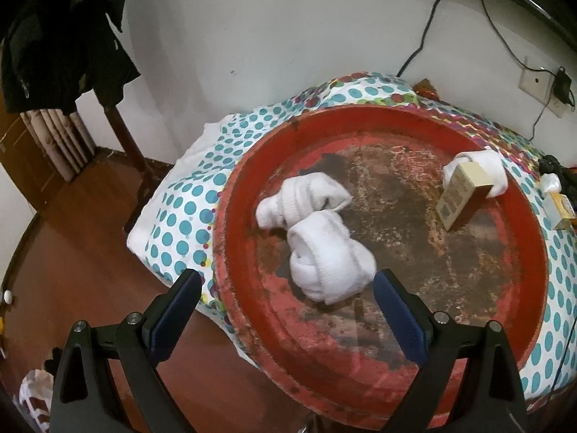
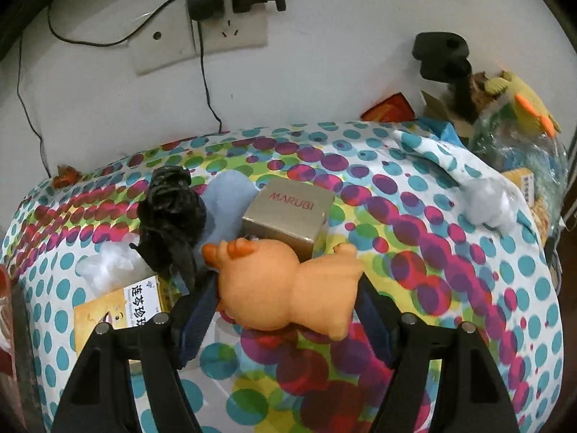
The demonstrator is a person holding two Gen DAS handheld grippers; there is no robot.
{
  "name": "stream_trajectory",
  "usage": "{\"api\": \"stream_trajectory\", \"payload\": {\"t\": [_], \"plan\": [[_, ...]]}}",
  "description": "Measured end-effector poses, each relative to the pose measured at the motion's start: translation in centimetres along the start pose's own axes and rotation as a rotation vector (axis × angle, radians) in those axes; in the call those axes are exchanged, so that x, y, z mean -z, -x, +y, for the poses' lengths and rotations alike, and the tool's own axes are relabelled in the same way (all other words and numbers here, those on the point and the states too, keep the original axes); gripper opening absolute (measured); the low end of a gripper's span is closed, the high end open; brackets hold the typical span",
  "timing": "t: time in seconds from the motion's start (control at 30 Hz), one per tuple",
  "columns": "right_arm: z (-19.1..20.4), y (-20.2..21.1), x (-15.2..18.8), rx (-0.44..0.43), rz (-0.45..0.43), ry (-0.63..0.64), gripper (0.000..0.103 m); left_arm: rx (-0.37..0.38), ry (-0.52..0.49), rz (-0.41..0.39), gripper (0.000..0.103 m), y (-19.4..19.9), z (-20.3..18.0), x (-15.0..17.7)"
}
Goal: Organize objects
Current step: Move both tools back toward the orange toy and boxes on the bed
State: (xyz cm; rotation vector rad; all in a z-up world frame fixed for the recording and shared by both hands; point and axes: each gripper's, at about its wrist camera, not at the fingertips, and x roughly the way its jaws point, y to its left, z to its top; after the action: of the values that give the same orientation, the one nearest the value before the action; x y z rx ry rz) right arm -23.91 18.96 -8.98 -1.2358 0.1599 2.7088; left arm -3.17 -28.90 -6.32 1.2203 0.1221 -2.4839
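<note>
A worn red round tray [image 1: 249, 195] lies on a polka-dot cloth. Two rolled white socks sit in it, one [image 1: 303, 198] farther and one [image 1: 324, 259] nearer. At the tray's far right a tan box [image 1: 458, 195] leans on a third white sock [image 1: 487, 166]. My left gripper [image 1: 288, 281] is open over the tray's near rim, and the nearer sock lies just past its fingertips, untouched. In the right wrist view my right gripper [image 2: 285, 299] is shut on an orange rubber animal toy [image 2: 288, 281], just above the dotted cloth [image 2: 414, 252].
Beyond the toy are a grey MARUBI box [image 2: 288, 213], a black plastic bag [image 2: 169, 216], a pale blue cloth [image 2: 230, 198], crumpled white plastic [image 2: 108, 263] and a yellow-white medicine box [image 2: 119, 310]. Toys and bags crowd the far right [image 2: 519, 122]. A wall socket [image 2: 202, 36] with cables is behind.
</note>
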Motion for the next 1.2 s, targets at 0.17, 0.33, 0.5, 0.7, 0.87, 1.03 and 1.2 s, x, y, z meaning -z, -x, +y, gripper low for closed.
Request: {"api": "stream_trajectory", "payload": {"t": [0.17,0.33,0.5,0.7,0.87,1.03,1.2], "plan": [[-0.6,-0.3,-0.3,-0.041,-0.013,0.036,0.074,0.015,-0.024,-0.033,0.095,1.4,-1.3,-0.3],[-1.1,-0.1,-0.3,-0.090,-0.016,0.049,0.069,0.085,-0.084,-0.053,0.095,3.0,-4.1,-1.2],[-1.7,0.7,0.6,-0.120,-0.031,0.082,0.066,0.155,-0.187,-0.070,0.099,4.0,-8.9,-2.3],[-4.5,2.2,2.2,-0.133,-0.039,0.103,0.066,0.286,-0.341,-0.080,0.099,4.6,-16.9,-3.6],[-7.4,2.7,2.9,-0.139,-0.041,0.109,0.066,0.485,-0.480,-0.092,0.102,4.4,-23.3,-4.3],[-8.2,2.9,3.0,-0.154,-0.042,0.096,0.066,0.603,-0.589,-0.034,0.103,2.9,-29.0,-5.4],[-7.9,2.8,3.0,-0.150,-0.039,0.103,0.067,0.672,-0.641,0.079,0.103,0.2,-33.0,-6.3]]}}
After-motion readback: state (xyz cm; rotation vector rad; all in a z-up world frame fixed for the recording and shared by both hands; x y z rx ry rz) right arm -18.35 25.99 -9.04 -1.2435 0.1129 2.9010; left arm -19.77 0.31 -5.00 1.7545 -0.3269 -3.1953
